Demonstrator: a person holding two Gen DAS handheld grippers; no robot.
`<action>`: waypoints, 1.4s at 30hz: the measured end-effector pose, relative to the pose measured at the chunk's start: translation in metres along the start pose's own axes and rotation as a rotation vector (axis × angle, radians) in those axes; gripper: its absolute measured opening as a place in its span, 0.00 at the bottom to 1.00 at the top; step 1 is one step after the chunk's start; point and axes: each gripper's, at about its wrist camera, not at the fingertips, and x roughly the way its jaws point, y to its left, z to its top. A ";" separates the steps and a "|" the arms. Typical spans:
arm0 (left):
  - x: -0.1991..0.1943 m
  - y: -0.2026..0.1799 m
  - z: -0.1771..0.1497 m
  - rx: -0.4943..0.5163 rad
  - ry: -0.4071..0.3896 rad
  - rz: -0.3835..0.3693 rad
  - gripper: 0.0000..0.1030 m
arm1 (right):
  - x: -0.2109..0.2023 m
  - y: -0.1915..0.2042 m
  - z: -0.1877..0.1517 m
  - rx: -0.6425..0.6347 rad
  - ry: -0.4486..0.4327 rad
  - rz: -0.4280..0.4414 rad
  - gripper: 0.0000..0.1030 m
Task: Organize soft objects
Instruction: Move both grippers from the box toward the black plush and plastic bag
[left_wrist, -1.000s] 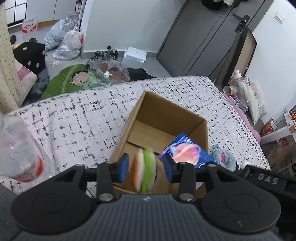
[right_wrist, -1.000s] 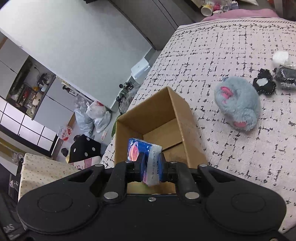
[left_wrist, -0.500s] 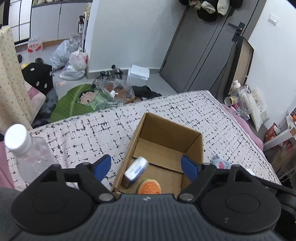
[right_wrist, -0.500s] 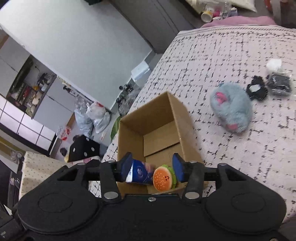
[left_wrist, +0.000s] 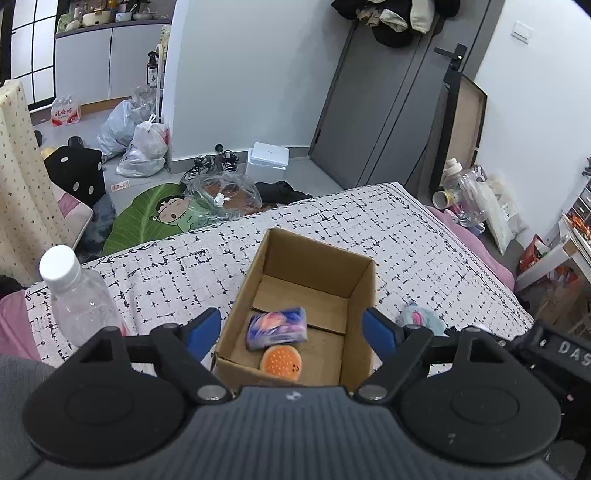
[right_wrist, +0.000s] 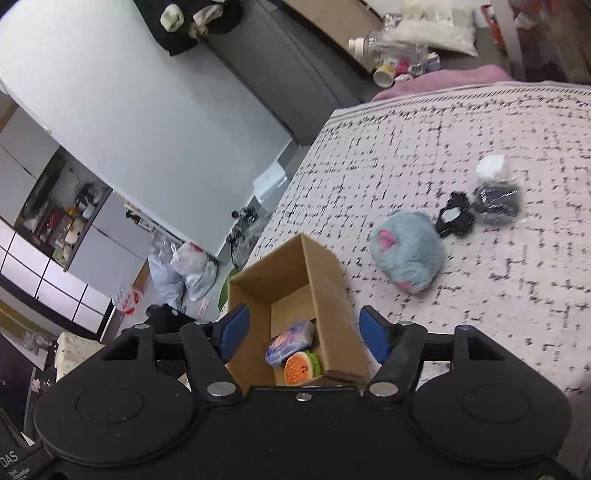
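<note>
An open cardboard box stands on the patterned bed cover. Inside it lie a blue and pink tissue pack and an orange burger toy. My left gripper hangs open above the box's near end, nothing between its fingers. My right gripper hovers over the same box; its jaws are opening and hold nothing. A grey-blue plush lies on the cover to the right of the box.
A clear plastic bottle stands at the left of the bed. Beyond the plush lie a black scrunchie, a dark packet and a white lump. Bags and clutter cover the floor past the bed's far edge.
The left gripper let go of the burger toy and the right let go of the tissue pack; both now lie in the box. Both grippers opened wide and rose away from the box.
</note>
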 end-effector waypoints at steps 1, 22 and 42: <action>-0.002 -0.003 -0.001 0.004 -0.001 0.000 0.80 | -0.004 -0.001 0.001 -0.002 -0.008 -0.002 0.67; -0.014 -0.047 -0.019 0.074 0.014 -0.012 0.86 | -0.052 -0.055 0.020 0.005 -0.073 -0.073 0.87; 0.017 -0.099 -0.035 0.139 0.064 -0.090 0.86 | -0.054 -0.129 0.043 0.108 -0.081 -0.165 0.87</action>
